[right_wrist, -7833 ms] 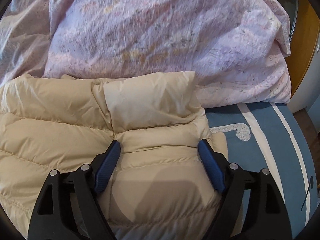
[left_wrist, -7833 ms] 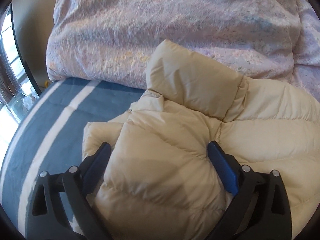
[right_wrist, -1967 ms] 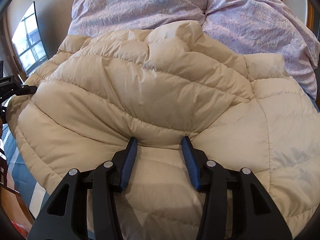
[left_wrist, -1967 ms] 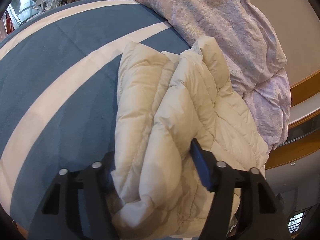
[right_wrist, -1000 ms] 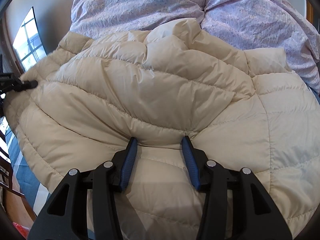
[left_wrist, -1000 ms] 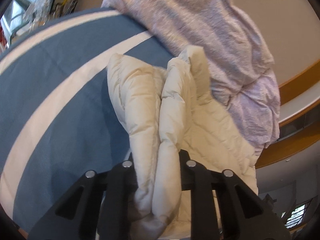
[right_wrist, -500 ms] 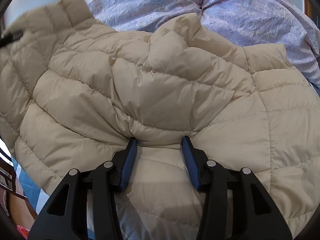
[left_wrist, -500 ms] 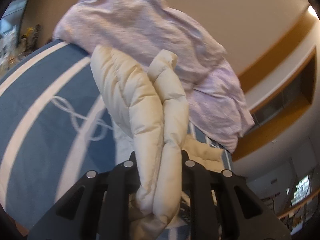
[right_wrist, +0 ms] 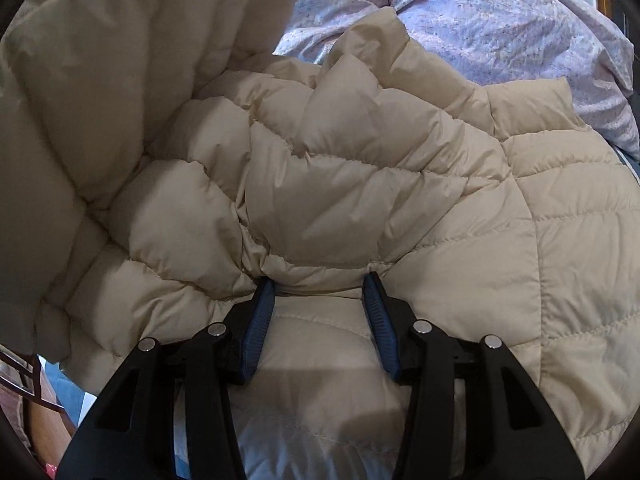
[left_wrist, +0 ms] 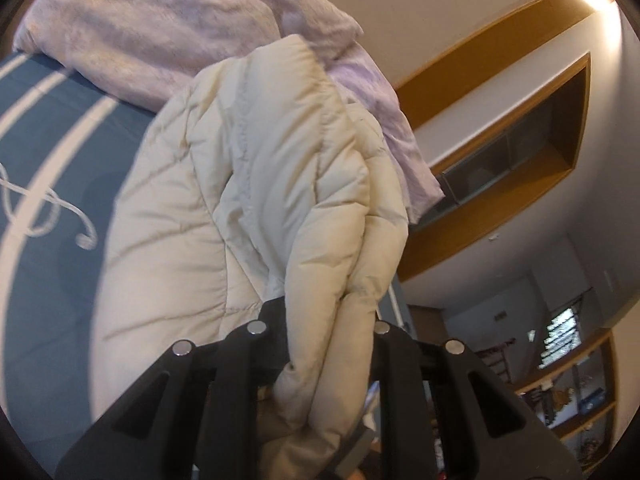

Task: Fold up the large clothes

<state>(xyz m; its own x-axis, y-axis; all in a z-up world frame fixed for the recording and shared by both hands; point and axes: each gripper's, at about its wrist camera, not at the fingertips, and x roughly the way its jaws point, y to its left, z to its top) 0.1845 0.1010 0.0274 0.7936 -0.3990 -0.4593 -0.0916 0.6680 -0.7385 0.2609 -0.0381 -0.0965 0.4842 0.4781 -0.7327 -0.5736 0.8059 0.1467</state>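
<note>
A cream quilted puffer jacket (left_wrist: 240, 184) lies on the blue bed cover (left_wrist: 52, 132). My left gripper (left_wrist: 326, 312) is shut on a thick bunched fold of the jacket and holds it lifted above the bed. In the right wrist view the jacket (right_wrist: 360, 184) fills the frame. My right gripper (right_wrist: 318, 284) presses down on it, its blue pads (right_wrist: 260, 320) partly closed and pinching a ridge of the padding. The lifted part of the jacket (right_wrist: 100, 60) rises at the left of that view.
A rumpled lilac duvet (left_wrist: 160, 28) lies behind the jacket, also showing in the right wrist view (right_wrist: 500, 20). The blue cover has white stripes and a clef pattern (left_wrist: 48, 208). A wooden-trimmed wall niche (left_wrist: 512, 152) and shelves (left_wrist: 572, 392) stand beyond the bed.
My left gripper has raised its pinched fold higher and swung it over towards the right gripper's side. The right gripper has stayed in place, pinching the jacket.
</note>
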